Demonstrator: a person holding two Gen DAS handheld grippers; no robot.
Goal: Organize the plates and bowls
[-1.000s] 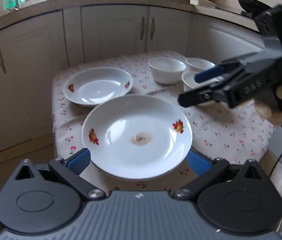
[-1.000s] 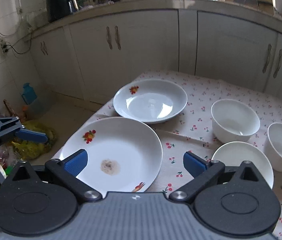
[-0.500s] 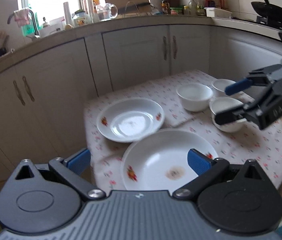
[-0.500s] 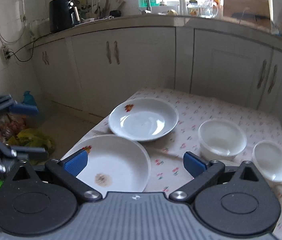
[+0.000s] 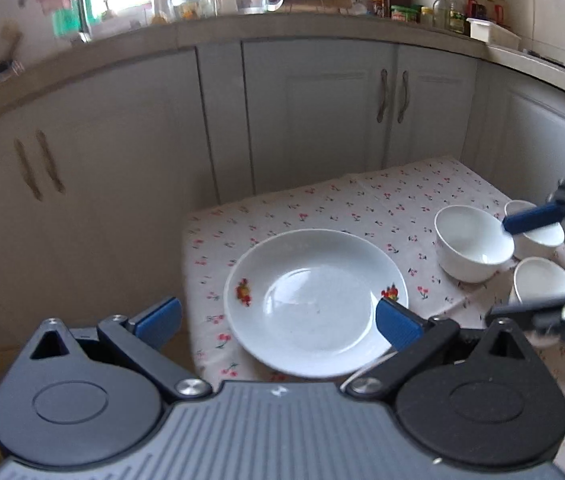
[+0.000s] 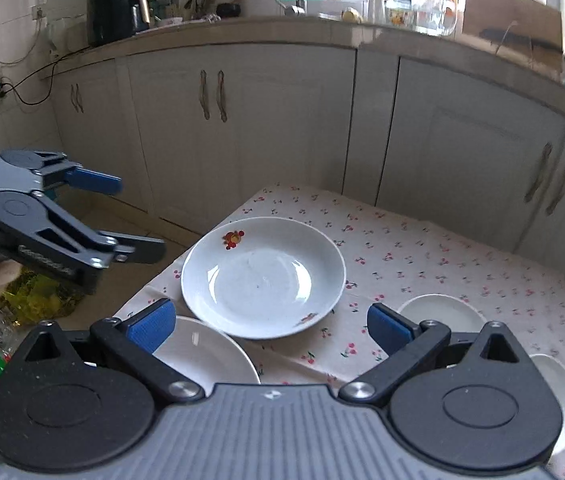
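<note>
Fingers [image 5: 158, 322] of left gripper [image 5: 278, 316] were spread wide, nothing held; right gripper [image 6: 270, 322] likewise. Plate [image 5: 316, 300] was seen at 12 o'clock, bowls [image 5: 472, 242] at 2 o'clock on worktop [image 5: 362, 200].

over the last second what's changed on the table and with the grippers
Both grippers pulled back and up from the table, open and empty throughout: left gripper, right gripper. Nothing was grasped or released. The plates and bowls stayed put on the tablecloth.

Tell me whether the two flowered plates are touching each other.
Cannot tell. In the right wrist view the far plate and the near plate lie edge to edge, but the rims may overlap or just sit close.
</note>
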